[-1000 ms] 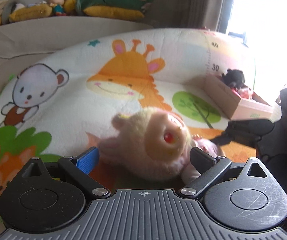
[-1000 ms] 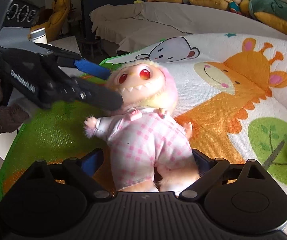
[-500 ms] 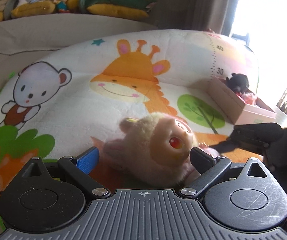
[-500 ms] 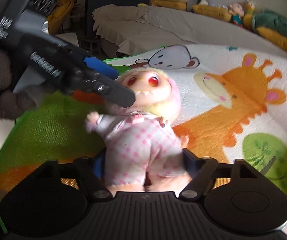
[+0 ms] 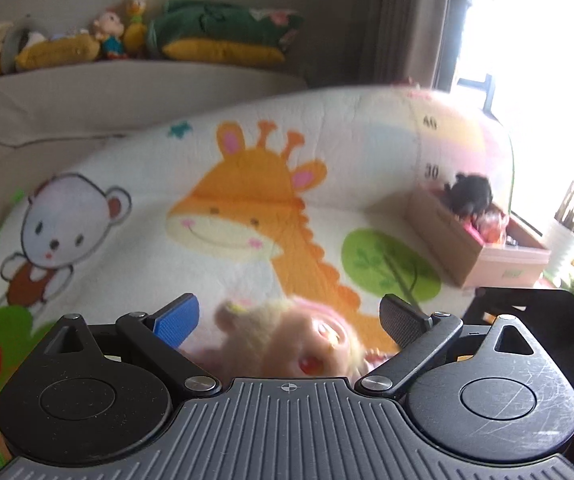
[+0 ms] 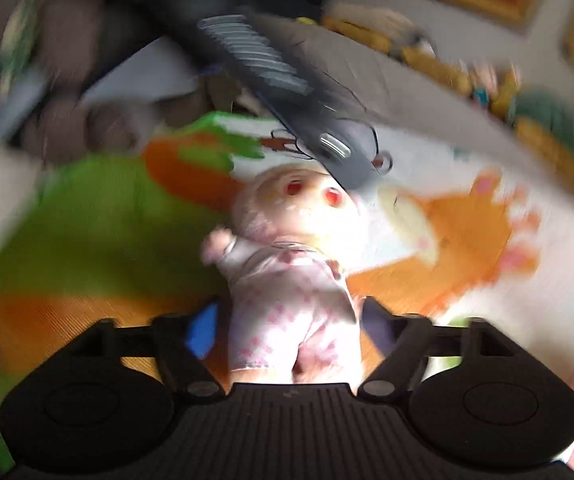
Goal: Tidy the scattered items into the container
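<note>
**Plush doll being gripped by its legs above a play mat**

Left wrist view: Soft, fuzzy cream fur is showing on the doll (image 5: 287, 340), whose head is lying low between the spread fingers of the left gripper (image 5: 289, 318), which is holding nothing. The cardboard box (image 5: 471, 248) is sitting well apart on the cartoon mat (image 5: 247, 208), toys already inside.

Right wrist view, blurred: the right gripper (image 6: 287, 324) is pressing both fingers against the doll's pink-checked legs. Red eyes, pale face. It is probably light and squashy, so the stuffed body or legs are offering the surest hold.
</note>
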